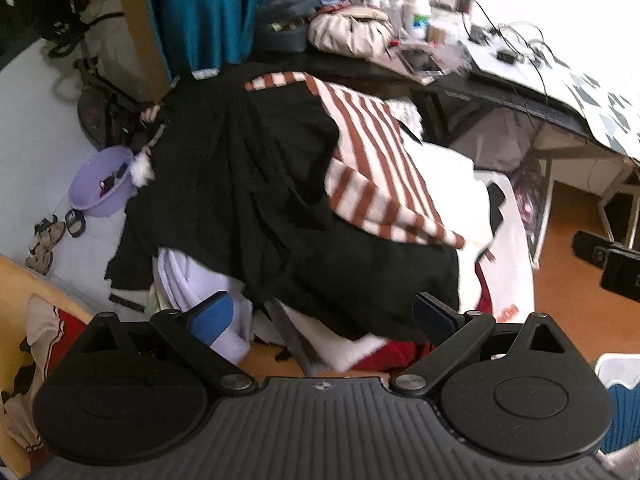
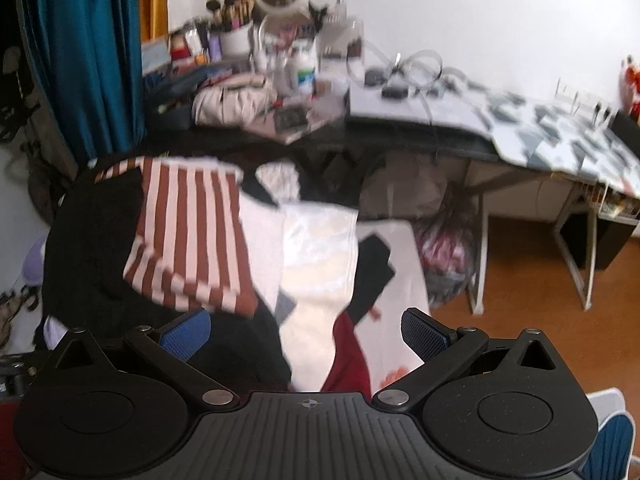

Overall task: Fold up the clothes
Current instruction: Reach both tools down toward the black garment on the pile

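We are looking at a teal curtain [image 1: 204, 12] hanging at the left, then a cluttered dark desk [image 1: 500, 92] standing over an orange floor [image 2: 532, 280]. Before it a heap of clothes [image 1: 280, 200] is lying, a black garment [image 1: 224, 184] draped beside a brown-and-white striped top [image 1: 376, 160]. We are holding the left gripper [image 1: 324, 316] wide, empty, just above the heap's near edge; the right gripper [image 2: 306, 334] is spreading wide too. Only the left view is showing a lilac basin [image 1: 102, 188].
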`<state>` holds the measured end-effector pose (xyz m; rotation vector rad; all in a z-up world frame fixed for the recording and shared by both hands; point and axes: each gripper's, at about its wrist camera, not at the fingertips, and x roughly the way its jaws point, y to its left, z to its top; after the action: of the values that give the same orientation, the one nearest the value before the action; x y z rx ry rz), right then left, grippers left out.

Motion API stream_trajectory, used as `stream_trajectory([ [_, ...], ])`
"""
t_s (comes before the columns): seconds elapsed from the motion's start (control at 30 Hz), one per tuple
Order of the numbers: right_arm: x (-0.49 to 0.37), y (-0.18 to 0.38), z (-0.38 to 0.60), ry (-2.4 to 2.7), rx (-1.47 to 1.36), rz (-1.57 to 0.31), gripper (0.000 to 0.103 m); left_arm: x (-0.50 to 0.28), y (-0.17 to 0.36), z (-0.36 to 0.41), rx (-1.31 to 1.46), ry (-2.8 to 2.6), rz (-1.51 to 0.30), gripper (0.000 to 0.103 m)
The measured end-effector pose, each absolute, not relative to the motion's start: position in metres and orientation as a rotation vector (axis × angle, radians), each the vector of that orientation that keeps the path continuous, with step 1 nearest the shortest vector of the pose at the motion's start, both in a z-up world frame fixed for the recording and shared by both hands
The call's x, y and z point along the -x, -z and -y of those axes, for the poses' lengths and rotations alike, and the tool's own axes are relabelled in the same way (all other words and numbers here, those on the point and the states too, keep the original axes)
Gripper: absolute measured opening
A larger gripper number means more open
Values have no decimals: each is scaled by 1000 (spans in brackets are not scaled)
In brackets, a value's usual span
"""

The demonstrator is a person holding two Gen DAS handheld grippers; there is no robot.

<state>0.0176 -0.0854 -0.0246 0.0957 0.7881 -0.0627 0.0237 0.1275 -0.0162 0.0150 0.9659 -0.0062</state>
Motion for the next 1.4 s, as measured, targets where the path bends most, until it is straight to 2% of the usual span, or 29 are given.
stream_trajectory([
  [0.13, -27, 21, 76, 48, -34, -714, 102, -31, 13, -138, -10, 43, -914, 100],
  [0.23, -43, 25, 74, 7, -9, -731, 102, -44, 17, -140, -27, 34, -908, 100],
  [0.53, -113, 54, 80, -68, -46, -739, 102, -111, 36, -149, -13, -86, -1057, 100],
  [1.0, -216, 73, 88, -112, -57, -766, 102, -186, 42, -128, -58, -150, -1084, 100],
  [1.2, -234, 78, 74, -104, -49, -781, 102, -205, 59, -148, -82, -122, -1084, 100],
  [1.3, -241, 86, 63, -123, -67, -796, 102, -213, 74, -176, -90, -117, -1038, 100],
  [1.4, -251, 99, 49, -121, -118, -815, 102, -228, 90, -201, -87, -90, -1074, 100],
])
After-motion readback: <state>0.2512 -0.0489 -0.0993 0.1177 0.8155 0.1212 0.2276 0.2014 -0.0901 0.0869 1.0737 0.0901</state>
